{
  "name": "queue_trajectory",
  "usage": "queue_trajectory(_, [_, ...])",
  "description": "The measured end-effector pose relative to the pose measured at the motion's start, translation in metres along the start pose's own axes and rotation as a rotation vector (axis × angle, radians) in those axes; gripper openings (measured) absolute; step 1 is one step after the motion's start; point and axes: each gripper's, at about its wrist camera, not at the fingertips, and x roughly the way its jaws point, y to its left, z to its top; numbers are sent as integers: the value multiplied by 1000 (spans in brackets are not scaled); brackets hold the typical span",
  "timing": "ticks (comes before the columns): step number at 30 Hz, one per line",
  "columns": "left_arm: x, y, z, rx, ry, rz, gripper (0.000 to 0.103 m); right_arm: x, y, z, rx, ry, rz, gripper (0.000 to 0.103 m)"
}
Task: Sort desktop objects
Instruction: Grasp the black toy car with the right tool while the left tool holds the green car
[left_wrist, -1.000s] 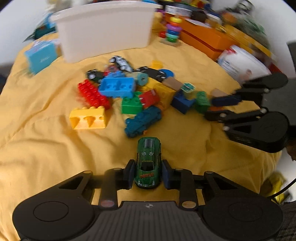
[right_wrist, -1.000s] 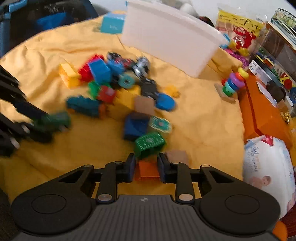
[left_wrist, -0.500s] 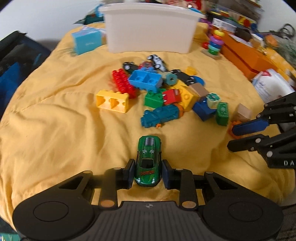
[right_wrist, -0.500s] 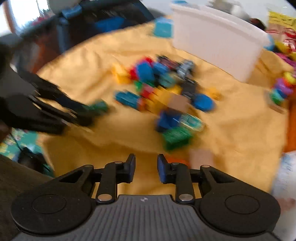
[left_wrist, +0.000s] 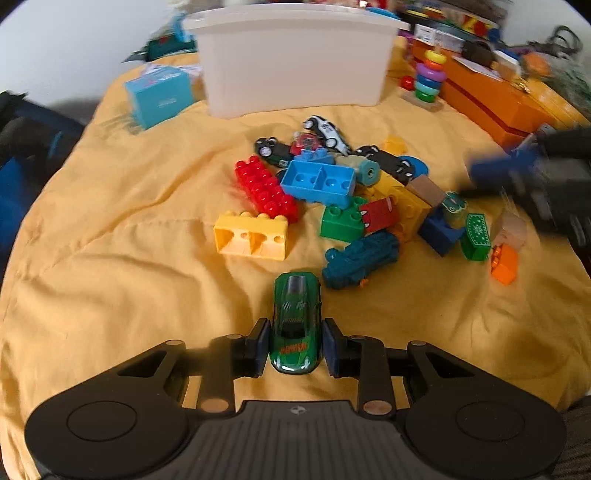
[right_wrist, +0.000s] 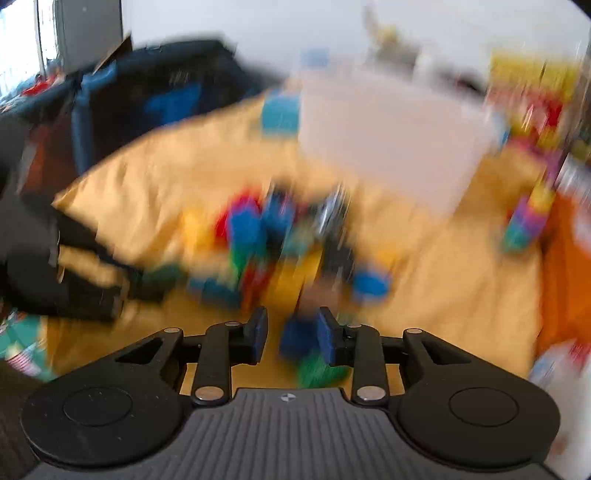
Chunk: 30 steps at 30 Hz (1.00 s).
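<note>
green car pinched in your left tongs, right tongs bare over the pile

starting at your left: your left gripper (left_wrist: 295, 349) has its pads pressed on both flanks of the green toy car (left_wrist: 296, 321), near the tail end, with the nose sticking out past the fingertips toward the pile. car and tongs sit over bare yellow cloth (left_wrist: 110, 258), just short of the heap.

ahead of the car's nose lies the yellow two-stud brick (left_wrist: 252, 236), a little to the left, and the dark teal toy train (left_wrist: 360, 260) just to the right, near the car but not touching it. behind them come the red brick (left_wrist: 266, 188), the blue brick (left_wrist: 319, 182) lying open side up, the green brick (left_wrist: 341, 221) and several small cars. the white bin (left_wrist: 295, 62) stands at the far edge of the cloth, well apart from your tongs.

further right, the small orange block (left_wrist: 504, 264) lies alone on the cloth beside the green patterned block (left_wrist: 476, 236).

your right gripper (right_wrist: 291, 338) shows as a dark blur at the right edge of the left view. its own view is badly smeared; its jaws have just been opening, they stand narrowly parted, and nothing is between the pads. blue and green blocks lie on the cloth below the gap.
</note>
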Motion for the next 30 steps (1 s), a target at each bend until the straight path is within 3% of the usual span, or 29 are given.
queue_trajectory(2, [1, 2, 1, 46, 5, -23, 34, 15, 5, 21, -68, 4, -109, 34])
queue_trajectory(7, [0, 4, -1, 144, -6, -58, 34, 84, 8, 33, -133, 168, -187, 30])
queue_trajectory(10, [0, 7, -3, 157, -14, -73, 34, 99, 7, 37, -167, 180, -254, 31])
queue_trajectory(13, [1, 9, -4, 149, -21, -81, 35, 106, 1, 39, -154, 151, -254, 30])
queue_trajectory(14, [1, 9, -5, 147, -22, -82, 35, 103, -1, 39, -139, 144, -244, 5])
queue_trajectory(15, [1, 9, -5, 147, -21, -81, 35, 100, -3, 39, -107, 143, -214, 1])
queue_trajectory(20, [2, 8, -5, 119, -21, -72, 35, 77, -3, 29, -42, 117, -154, 2])
queue_trajectory(24, [3, 6, -4, 106, -19, -54, 35, 82, -2, 33, -102, 79, -194, 22])
queue_trajectory(26, [3, 3, -2, 103, -17, -42, 35, 95, -4, 36, -112, 95, -202, 24])
queue_trajectory(28, [4, 2, -2, 88, -10, -36, 35, 110, -5, 35, -125, 116, -240, 32])
queue_trajectory(30, [4, 3, -1, 75, -10, -35, 35, 118, -12, 35, -129, 139, -285, 28])
